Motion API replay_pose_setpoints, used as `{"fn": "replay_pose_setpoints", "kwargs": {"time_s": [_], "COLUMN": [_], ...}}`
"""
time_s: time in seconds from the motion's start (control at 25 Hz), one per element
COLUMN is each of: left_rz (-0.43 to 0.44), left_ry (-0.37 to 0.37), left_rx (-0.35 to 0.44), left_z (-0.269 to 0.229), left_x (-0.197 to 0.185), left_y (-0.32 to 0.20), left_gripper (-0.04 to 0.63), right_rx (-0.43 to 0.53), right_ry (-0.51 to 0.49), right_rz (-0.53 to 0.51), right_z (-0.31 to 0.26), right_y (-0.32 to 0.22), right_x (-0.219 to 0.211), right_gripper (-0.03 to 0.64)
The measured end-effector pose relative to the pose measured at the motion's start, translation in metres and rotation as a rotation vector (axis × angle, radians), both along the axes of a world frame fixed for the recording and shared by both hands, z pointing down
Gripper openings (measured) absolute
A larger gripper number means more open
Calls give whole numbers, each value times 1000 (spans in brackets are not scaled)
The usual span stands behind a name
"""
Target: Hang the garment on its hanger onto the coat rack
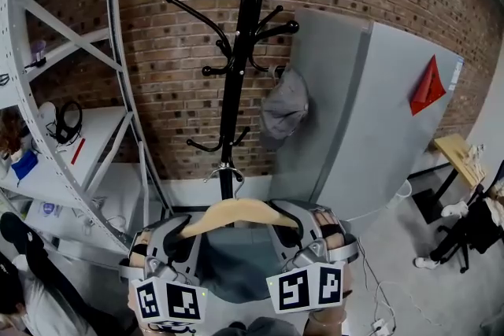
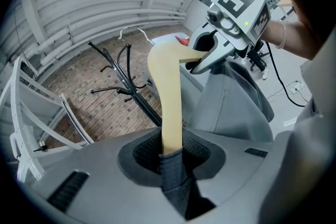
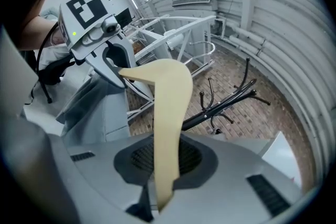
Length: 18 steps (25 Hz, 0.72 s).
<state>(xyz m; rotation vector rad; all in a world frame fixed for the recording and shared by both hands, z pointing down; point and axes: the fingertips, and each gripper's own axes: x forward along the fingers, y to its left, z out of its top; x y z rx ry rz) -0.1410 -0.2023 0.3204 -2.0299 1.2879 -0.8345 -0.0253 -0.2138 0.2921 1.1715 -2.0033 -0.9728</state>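
In the head view the pale wooden hanger (image 1: 236,212) lies level with its long axis running side to side. The left gripper (image 1: 169,236) is clamped on one end and the right gripper (image 1: 303,236) on the other, so neither hand is nearer the target. The dark grey garment (image 1: 236,271) hangs beneath the hanger, between the two marker cubes. The hanger's thin metal hook (image 1: 226,173) rises from its middle, in line with the post of the black metal coat rack (image 1: 236,67), which stands straight ahead against the red brick wall (image 1: 165,51). The hook sits just below the rack's lowest pair of curved arms, so my guess is the coming move is up and forward. A grey cap (image 1: 285,106) already hangs on an arm to the right. In the left gripper view the jaws are partly closed, pinching the hanger's end together with a fold of dark knit fabric, and the rack lies beyond to the upper left. In the right gripper view the jaws are closed further, on bare wood at the hanger's other end, with the rack ahead to the right. No brand or readable writing shows. There are only the black-and-white square markers on the cubes and a red triangular sticker (image 1: 428,86) on the tall grey cabinet (image 1: 370,114), too small to read.
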Motion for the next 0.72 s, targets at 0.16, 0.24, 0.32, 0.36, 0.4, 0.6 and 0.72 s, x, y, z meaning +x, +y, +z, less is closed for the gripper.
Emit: {"fn": "replay_pose_setpoints", "kwargs": {"time_s": [0.16, 0.24, 0.32, 0.36, 0.4, 0.6, 0.72], "left_rz": [2, -4, -12, -13, -14, -37, -47], "left_ry": [5, 4, 2, 1, 0, -2, -10], "left_rx": [1, -3, -5, -9, -14, -24, -11], "left_z": [0, 2, 2, 2, 2, -2, -6], "left_x": [-3, -4, -5, -6, -7, -12, -11], "left_y": [-20, -30, -41, -46, -52, -85, -108], "left_gripper": [84, 84, 84, 84, 84, 84, 84], "right_rx": [-4, -7, -3, -2, -3, 4, 14], "right_ry": [-6, -4, -5, -5, -3, -3, -13], "right_rz": [1, -9, -22, -29, -38, -89, -100], "right_z": [0, 2, 2, 1, 1, -3, -5], "right_y": [-19, -29, -40, -46, -52, -86, -110], "right_x": [-3, -4, -6, -7, -8, -15, -13], "right_gripper": [58, 58, 58, 58, 58, 58, 58]}}
